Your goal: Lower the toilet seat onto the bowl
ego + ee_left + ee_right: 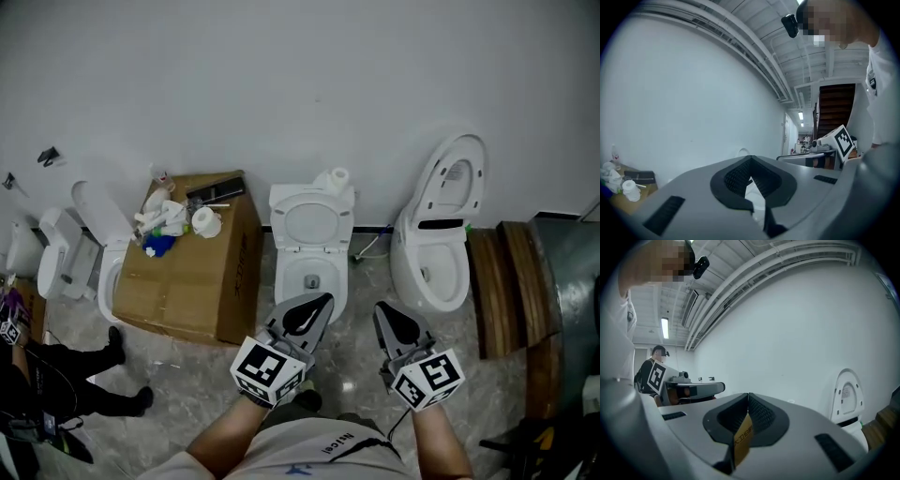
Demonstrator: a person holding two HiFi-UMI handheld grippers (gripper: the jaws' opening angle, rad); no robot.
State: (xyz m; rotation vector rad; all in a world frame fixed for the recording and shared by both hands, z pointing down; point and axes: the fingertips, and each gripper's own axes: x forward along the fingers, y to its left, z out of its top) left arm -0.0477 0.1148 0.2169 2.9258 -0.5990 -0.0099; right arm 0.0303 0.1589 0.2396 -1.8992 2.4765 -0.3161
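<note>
Three white toilets stand along the wall. The middle toilet [312, 246] is straight ahead of me, its seat ring [309, 223] tipped up toward the tank above the open bowl [312, 277]. The right toilet [433, 267] has its lid [457, 178] raised, and that lid [847, 397] also shows in the right gripper view. My left gripper [322, 302] [750, 161] hangs shut and empty just in front of the middle bowl. My right gripper [384, 309] [748, 397] is shut and empty between the middle and right toilets. Neither touches a toilet.
A cardboard box [202, 281] with paper rolls and small items on top stands left of the middle toilet. A third toilet [89, 246] sits at the far left. Wooden planks [491, 286] and a metal duct [567, 291] lie at the right. A person's black shoes [122, 375] stand at the lower left.
</note>
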